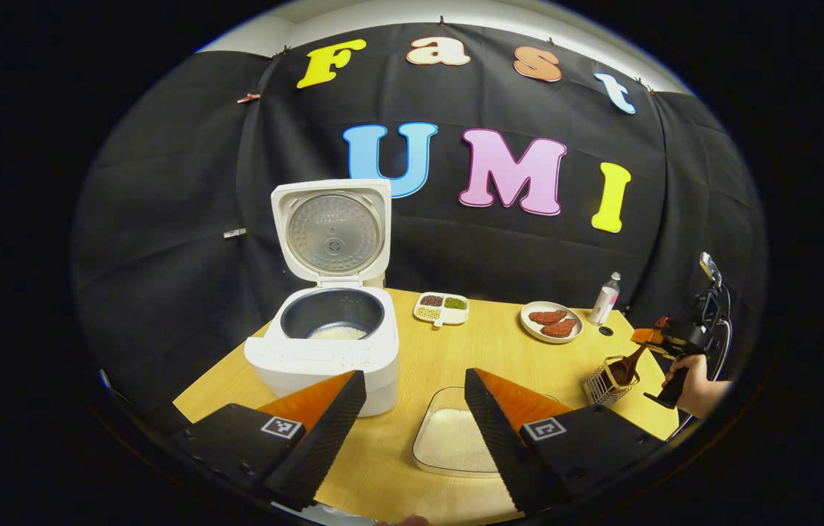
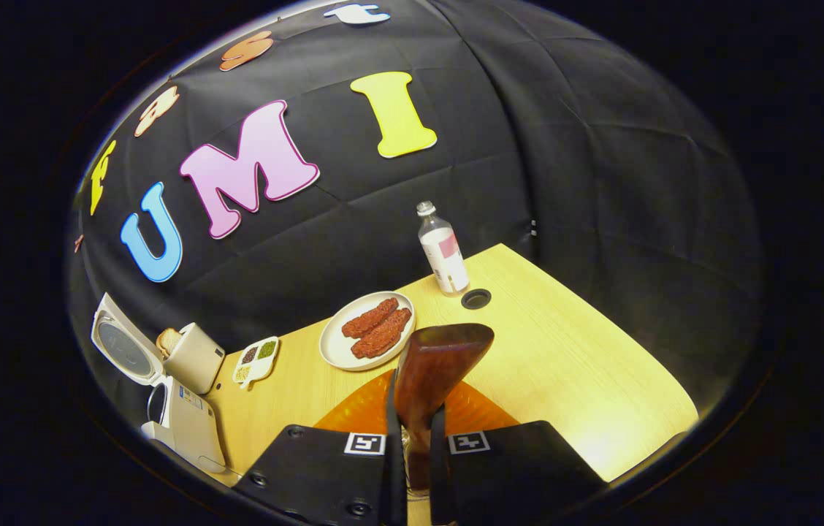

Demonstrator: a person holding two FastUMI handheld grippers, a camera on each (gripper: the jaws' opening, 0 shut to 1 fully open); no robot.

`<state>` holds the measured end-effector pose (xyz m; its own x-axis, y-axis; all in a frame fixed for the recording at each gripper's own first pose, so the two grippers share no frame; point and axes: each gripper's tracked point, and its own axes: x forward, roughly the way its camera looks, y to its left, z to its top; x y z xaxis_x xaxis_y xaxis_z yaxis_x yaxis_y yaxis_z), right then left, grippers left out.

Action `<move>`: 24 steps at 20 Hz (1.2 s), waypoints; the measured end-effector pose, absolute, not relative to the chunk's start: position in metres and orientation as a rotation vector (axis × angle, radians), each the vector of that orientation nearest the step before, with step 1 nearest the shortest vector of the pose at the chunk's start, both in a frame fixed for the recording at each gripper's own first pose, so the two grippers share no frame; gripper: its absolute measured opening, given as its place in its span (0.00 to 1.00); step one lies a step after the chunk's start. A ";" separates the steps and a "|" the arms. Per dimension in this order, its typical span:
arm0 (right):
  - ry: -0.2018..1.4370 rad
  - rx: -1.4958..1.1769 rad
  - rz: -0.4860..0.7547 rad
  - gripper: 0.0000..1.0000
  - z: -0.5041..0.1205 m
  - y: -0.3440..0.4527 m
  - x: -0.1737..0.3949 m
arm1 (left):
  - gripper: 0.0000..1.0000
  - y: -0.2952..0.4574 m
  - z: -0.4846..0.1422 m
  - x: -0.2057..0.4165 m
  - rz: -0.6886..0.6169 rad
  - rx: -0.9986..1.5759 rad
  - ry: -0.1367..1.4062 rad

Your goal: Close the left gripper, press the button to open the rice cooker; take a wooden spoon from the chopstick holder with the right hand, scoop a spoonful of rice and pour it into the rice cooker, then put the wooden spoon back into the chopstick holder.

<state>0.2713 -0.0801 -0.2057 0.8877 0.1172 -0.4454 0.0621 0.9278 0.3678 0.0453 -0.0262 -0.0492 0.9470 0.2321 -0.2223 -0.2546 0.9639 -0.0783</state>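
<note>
1. Now the wooden spoon (image 2: 432, 372) sits clamped between the two fingers of the right gripper (image 2: 418, 453), both pressing on its handle, its bowl standing out ahead of them.
2. Seen from the left gripper view, that spoon (image 1: 622, 369) stands with its bowl in the wire chopstick holder (image 1: 605, 386), far right of the rice cooker (image 1: 328, 343), and a hand (image 1: 693, 383) grips the right gripper's handle beside it.
3. Left gripper (image 1: 416, 409) hangs just in front of the rice cooker, fingers spread wide, nothing between them.
4. Rice cooker's lid (image 1: 332, 230) stands upright and open; white rice lies in its pot.
5. A clear dish of rice (image 1: 452, 438) rests just right of the cooker.
6. Behind it and to the right, on the wooden table (image 1: 500, 351): a divided tray of beans (image 1: 442, 307), a plate of red pieces (image 1: 551, 321), a bottle (image 1: 605, 298).
</note>
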 end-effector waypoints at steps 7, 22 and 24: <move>0.456 0.385 0.000 0.44 -0.200 -0.092 0.260 | 0.94 -0.015 -0.036 0.043 0.240 -0.118 0.167; 0.358 0.306 -0.140 0.98 -0.146 -0.151 0.174 | 0.94 0.100 0.094 0.085 0.231 -0.127 -0.049; 0.372 0.252 -0.128 0.98 -0.147 -0.150 0.159 | 0.94 0.121 0.120 0.097 0.239 -0.127 -0.083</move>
